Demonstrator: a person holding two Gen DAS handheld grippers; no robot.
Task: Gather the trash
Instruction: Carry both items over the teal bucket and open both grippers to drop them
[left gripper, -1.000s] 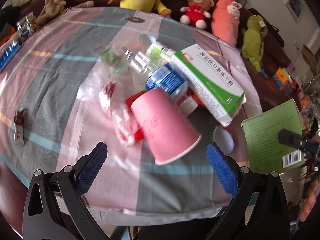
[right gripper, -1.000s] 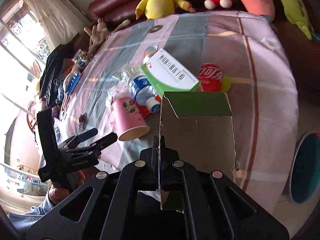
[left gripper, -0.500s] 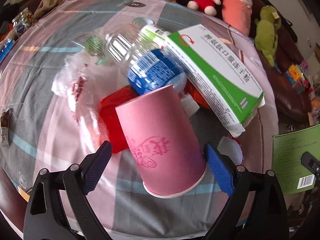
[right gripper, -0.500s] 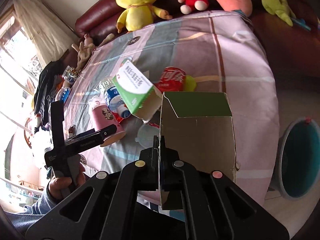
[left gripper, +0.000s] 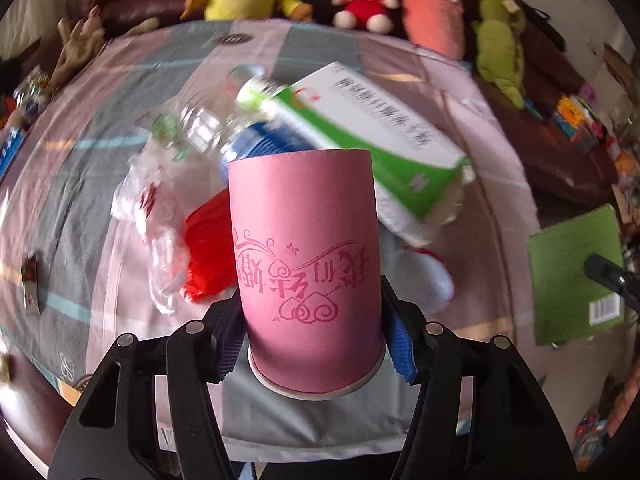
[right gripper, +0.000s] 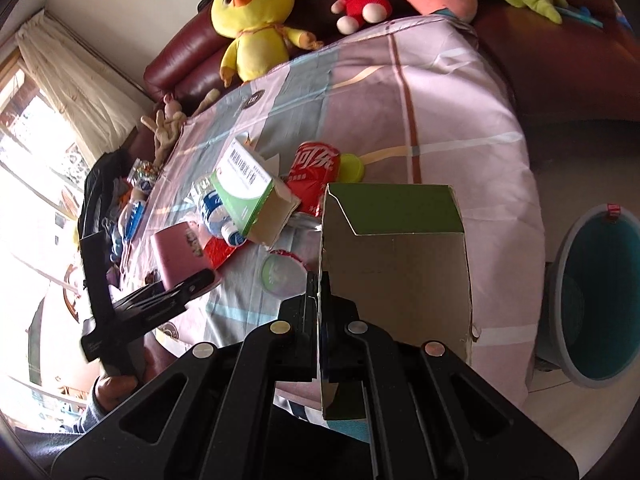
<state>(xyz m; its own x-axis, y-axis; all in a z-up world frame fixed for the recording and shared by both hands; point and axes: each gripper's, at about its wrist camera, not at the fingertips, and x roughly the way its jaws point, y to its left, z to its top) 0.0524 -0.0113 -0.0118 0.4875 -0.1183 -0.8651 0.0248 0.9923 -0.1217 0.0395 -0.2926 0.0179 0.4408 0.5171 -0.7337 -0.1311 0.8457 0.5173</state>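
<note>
Now the left tongs (left gripper: 316, 344), wide apart a second earlier, were closing around the pink cup (left gripper: 306, 256); the right tongs (right gripper: 318, 300) stayed clamped on the green carton (right gripper: 394, 256), bound for the bin (right gripper: 596, 300).

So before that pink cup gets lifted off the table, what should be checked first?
1. Pink cup between the left tool's pads: ok, jaws closing.
2. Pads pressing firmly on the cup: cannot tell.
3. Cup clear of the green-and-white box: ok.
4. Right tool shut on the flattened green carton: ok.
5. Bin within view: ok, on the floor beside the table.
</note>
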